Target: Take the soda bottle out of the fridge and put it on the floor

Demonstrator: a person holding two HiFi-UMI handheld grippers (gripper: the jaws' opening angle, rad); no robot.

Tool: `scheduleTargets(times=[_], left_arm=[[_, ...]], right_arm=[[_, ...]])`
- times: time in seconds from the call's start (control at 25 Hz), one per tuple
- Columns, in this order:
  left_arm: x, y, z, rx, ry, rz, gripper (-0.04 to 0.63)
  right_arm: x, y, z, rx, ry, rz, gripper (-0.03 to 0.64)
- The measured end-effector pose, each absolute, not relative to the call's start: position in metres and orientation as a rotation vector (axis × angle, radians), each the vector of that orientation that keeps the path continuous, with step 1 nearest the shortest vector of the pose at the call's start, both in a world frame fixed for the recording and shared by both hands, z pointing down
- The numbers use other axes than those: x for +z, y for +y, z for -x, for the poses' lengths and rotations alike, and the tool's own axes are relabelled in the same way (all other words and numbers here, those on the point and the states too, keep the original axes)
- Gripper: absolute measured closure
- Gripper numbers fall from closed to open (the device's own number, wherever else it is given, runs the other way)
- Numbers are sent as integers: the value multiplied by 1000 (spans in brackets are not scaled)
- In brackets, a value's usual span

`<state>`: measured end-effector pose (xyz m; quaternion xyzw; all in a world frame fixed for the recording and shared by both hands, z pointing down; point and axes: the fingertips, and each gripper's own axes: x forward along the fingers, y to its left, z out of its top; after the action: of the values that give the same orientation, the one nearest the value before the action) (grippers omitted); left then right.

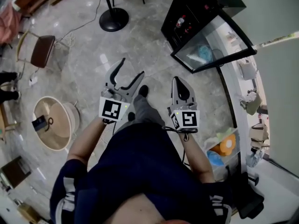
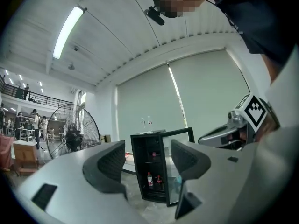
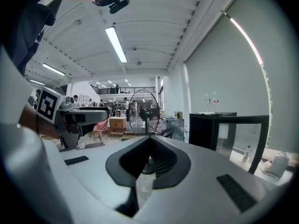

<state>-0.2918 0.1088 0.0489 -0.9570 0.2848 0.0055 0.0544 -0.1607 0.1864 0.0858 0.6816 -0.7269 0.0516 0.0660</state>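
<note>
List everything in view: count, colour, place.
fridge: one, black, ahead of the grippers, standing open
door: one, glass in a black frame, swung open
bottles: two, side by side on the fridge's bottom shelf; colours too small to tell
fan: one, black, on a stand left of the fridge
chair: one, brown seat, far left
tub: one, round, beige, on the person's left, with a small dark thing inside
soft toys: orange and blue, on the person's right
floor: grey, glossy
left gripper: grey, jaws apart, empty
right gripper: grey, jaws together, empty
</note>
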Motion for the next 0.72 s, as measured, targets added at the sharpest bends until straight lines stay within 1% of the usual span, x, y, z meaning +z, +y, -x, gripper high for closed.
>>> scheduleTargets(times=[0.32,0.72], left_arm=[[54,-10,217,-14,680,2857,295],[78,-110,132,12,486,2949,295]], right_arm=[[112,73,106,234,-2148,-2128,598],[123,-14,51,218,-2031,-2238,598]])
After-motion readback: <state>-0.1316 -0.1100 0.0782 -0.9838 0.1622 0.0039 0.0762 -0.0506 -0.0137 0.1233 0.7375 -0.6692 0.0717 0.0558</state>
